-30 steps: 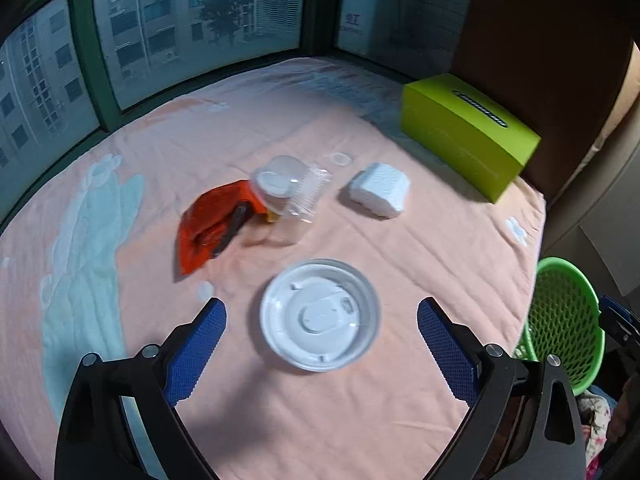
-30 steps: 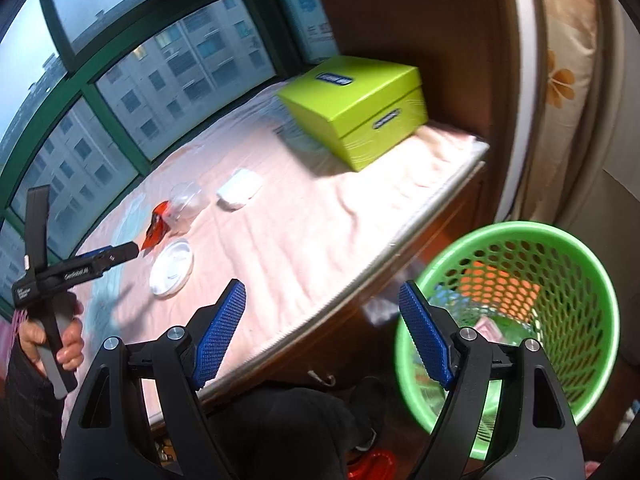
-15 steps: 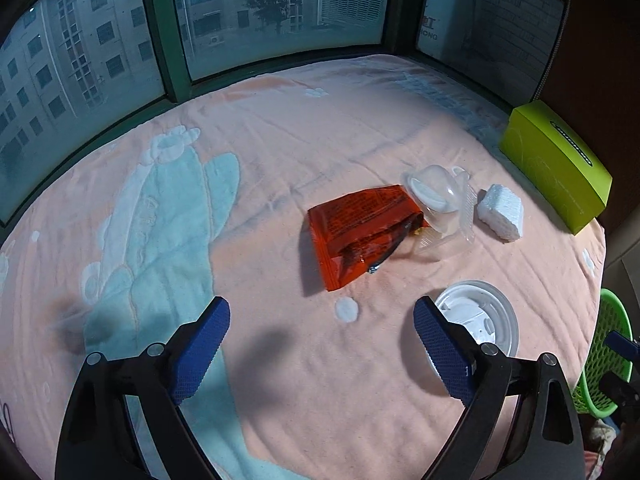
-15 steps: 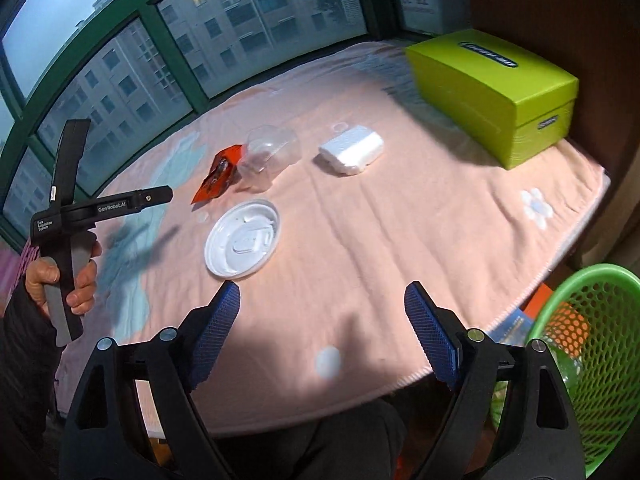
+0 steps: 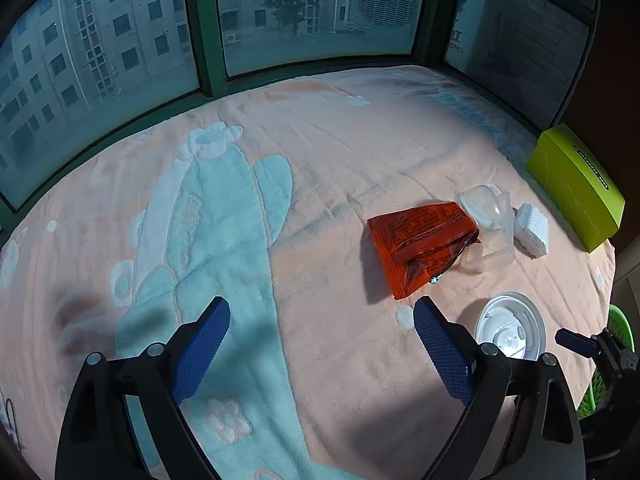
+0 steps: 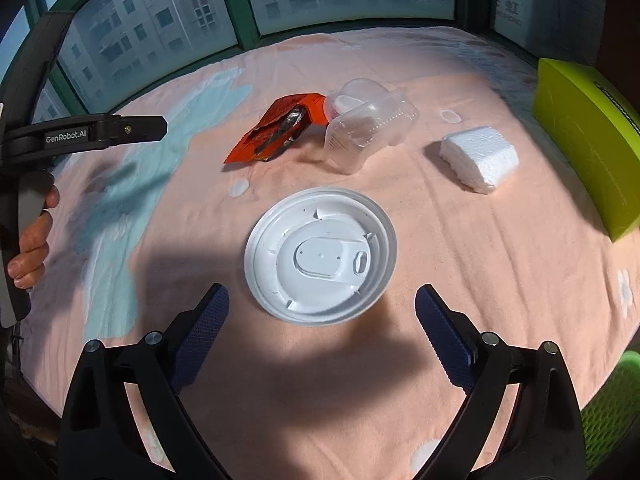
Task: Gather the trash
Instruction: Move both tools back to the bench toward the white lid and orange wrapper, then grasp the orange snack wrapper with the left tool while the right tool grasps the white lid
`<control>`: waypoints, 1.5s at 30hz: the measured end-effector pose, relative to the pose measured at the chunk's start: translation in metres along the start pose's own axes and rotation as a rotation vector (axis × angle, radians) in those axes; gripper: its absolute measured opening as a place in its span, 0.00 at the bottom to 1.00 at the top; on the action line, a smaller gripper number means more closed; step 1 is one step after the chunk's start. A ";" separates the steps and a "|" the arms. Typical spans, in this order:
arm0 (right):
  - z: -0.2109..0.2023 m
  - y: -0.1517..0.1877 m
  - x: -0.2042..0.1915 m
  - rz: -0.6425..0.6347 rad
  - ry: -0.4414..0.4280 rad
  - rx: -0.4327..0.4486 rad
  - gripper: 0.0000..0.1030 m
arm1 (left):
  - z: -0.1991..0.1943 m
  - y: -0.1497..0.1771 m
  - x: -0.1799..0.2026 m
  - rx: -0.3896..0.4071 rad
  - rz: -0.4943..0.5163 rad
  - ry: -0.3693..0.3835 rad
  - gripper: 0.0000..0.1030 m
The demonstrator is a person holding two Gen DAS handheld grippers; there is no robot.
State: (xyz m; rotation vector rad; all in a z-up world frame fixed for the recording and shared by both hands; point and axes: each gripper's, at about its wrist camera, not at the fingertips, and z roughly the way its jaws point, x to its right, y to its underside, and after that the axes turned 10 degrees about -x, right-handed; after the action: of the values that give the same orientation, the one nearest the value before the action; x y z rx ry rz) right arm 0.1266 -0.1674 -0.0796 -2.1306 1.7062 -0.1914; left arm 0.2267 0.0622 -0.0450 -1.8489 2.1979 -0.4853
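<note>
A white plastic lid (image 6: 321, 255) lies on the pink blanket just ahead of my open, empty right gripper (image 6: 322, 312); it also shows in the left wrist view (image 5: 510, 330). Behind it lie an orange snack wrapper (image 6: 278, 128) (image 5: 420, 246), a clear plastic container (image 6: 368, 128) (image 5: 490, 220) and a white foam block (image 6: 478, 158) (image 5: 530, 230). My left gripper (image 5: 320, 340) is open and empty over the blanket, to the left of the wrapper. It shows at the left edge of the right wrist view (image 6: 162, 124), held in a hand.
A lime green box (image 6: 588, 140) (image 5: 576, 188) stands at the right end of the blanket. A green mesh basket (image 6: 612, 412) (image 5: 622, 328) sits below the blanket's right edge. Windows with green frames (image 5: 204, 28) run along the far side.
The right gripper swung from the green basket back over the blanket and came close to the white lid. The left gripper moved left and back, away from the lid.
</note>
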 end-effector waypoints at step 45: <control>-0.034 0.023 0.046 0.191 -0.028 0.078 0.89 | 0.077 -0.032 0.097 -0.046 0.252 -0.043 0.36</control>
State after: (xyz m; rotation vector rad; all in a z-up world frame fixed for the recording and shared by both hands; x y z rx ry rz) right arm 0.1049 -0.2227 -0.0642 -1.8931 1.8425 -0.1694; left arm 0.2675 -0.0458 -0.0994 -1.5568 2.3864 -0.3448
